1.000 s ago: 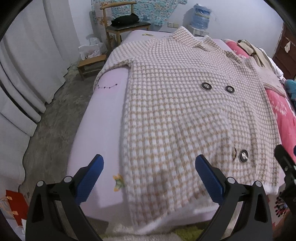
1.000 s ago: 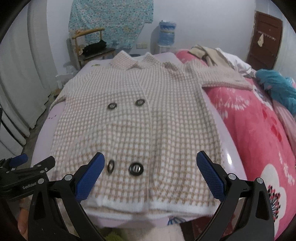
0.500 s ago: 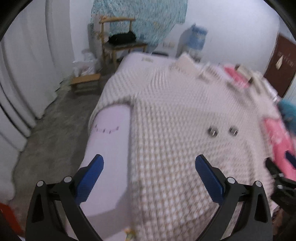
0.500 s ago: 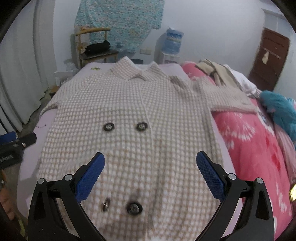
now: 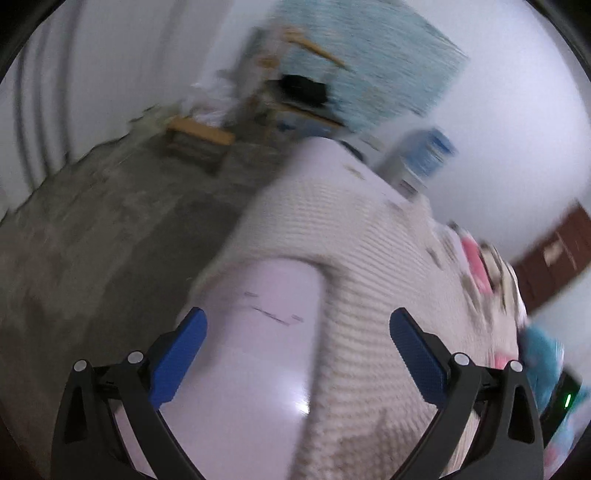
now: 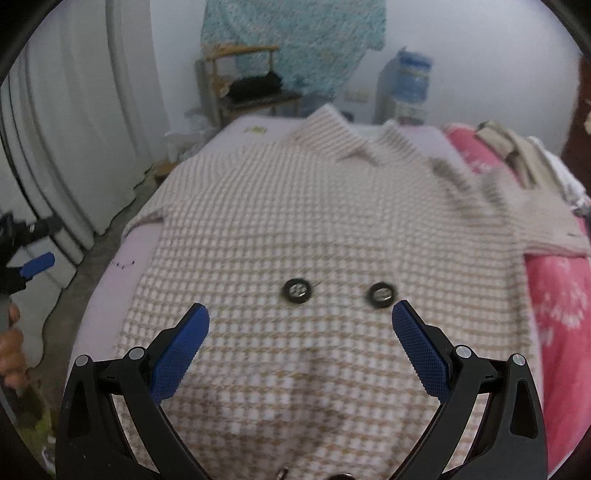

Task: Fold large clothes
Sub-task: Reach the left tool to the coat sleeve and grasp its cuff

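White walls [image 6: 461, 33], wooden chair [image 6: 243, 74], grey floor [image 5: 92, 229].

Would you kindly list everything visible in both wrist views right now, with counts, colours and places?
Coat: one, beige-and-white check, spread flat on the bed.
Buttons: two clear, dark, mid coat; more partly cut off at the bottom edge.
Bed sheet: one, pale lilac, under the coat.
Quilt: one, pink, floral, right of the coat.
Chair: one, wooden, dark item on the seat, by the far wall.
Water bottle: one, blue, by the far wall.
Hanging cloth: one, turquoise, on the wall.
Curtains: white, left side.
Left tool: open, blue pads, empty.
Right tool: open, blue pads, empty.
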Tool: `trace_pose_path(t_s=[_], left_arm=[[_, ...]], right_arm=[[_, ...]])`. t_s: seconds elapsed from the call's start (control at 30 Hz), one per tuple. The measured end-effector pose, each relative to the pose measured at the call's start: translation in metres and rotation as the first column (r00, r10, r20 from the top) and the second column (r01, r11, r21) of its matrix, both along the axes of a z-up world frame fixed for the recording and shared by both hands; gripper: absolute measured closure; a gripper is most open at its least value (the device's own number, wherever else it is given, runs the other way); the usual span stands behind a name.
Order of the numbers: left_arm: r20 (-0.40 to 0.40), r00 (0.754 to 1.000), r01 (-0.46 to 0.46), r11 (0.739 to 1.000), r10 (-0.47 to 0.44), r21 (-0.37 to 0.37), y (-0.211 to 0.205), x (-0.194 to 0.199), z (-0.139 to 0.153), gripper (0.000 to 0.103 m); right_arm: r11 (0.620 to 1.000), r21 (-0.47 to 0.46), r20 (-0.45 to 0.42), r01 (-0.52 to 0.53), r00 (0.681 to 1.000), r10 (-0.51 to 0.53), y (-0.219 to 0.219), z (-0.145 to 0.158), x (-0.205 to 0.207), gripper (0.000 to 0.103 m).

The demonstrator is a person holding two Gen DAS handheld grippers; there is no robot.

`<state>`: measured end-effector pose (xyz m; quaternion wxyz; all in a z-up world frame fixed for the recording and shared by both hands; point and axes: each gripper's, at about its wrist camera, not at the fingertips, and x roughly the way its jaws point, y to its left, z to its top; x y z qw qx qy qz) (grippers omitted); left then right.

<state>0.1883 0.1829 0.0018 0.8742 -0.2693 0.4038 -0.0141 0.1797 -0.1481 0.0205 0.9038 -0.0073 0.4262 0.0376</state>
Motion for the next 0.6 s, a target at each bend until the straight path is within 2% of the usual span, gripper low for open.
trace_pose_path(t_s=[0.07, 0.1, 0.17, 0.2, 0.23, 0.3, 0.37, 0.47, 0.5, 0.6], left_arm=[[-0.043, 0.997, -0.062, 0.996, 0.059, -0.063, 0.024, 0.008, -0.014, 0.006], [-0.081, 0.993, -0.098, 0.986, 0.088, -0.132, 0.039, 0.013, -0.025, 0.006], [-0.155, 0.981, -0.160, 0.940, 0.117, -0.301, 0.065, 0.023, -0.053, 0.006], [-0.183, 0.976, -0.181, 0.916, 0.121, -0.359, 0.073, 0.026, -0.063, 0.007], [-0.218, 0.969, -0.206, 0.864, 0.115, -0.460, 0.083, 0.032, -0.081, 0.007], [-0.275, 0.956, -0.249, 0.772, 0.101, -0.585, 0.093, 0.041, -0.108, 0.007], [-0.335, 0.939, -0.303, 0.643, 0.076, -0.704, 0.098, 0.050, -0.140, 0.008], [-0.410, 0.910, -0.373, 0.540, 0.056, -0.754, 0.096, 0.060, -0.173, 0.008], [-0.425, 0.904, -0.387, 0.515, 0.048, -0.765, 0.097, 0.062, -0.180, 0.008], [-0.464, 0.885, -0.433, 0.407, 0.025, -0.804, 0.104, 0.068, -0.208, 0.008]], right_arm=[[1.000, -0.001, -0.019, -0.011, 1.000, 0.011, 0.004, -0.004, 0.003, 0.008], [1.000, -0.004, -0.024, -0.015, 1.000, 0.015, 0.006, -0.006, 0.004, 0.008], [1.000, -0.005, -0.024, -0.014, 1.000, 0.014, 0.008, -0.005, 0.005, 0.008], [1.000, -0.006, -0.027, -0.010, 1.000, 0.010, 0.006, -0.007, 0.003, 0.008], [1.000, -0.010, -0.030, -0.005, 1.000, 0.005, 0.005, -0.007, 0.003, 0.008], [1.000, -0.015, -0.042, 0.006, 0.999, -0.007, 0.003, -0.009, 0.006, 0.008], [1.000, -0.017, -0.055, 0.018, 0.998, -0.019, 0.000, -0.012, 0.009, 0.008], [0.999, -0.023, -0.065, 0.038, 0.997, -0.040, -0.003, -0.014, 0.011, 0.008], [0.999, -0.024, -0.066, 0.041, 0.997, -0.043, -0.004, -0.014, 0.011, 0.008], [0.998, -0.029, -0.069, 0.049, 0.996, -0.051, -0.004, -0.015, 0.012, 0.008]])
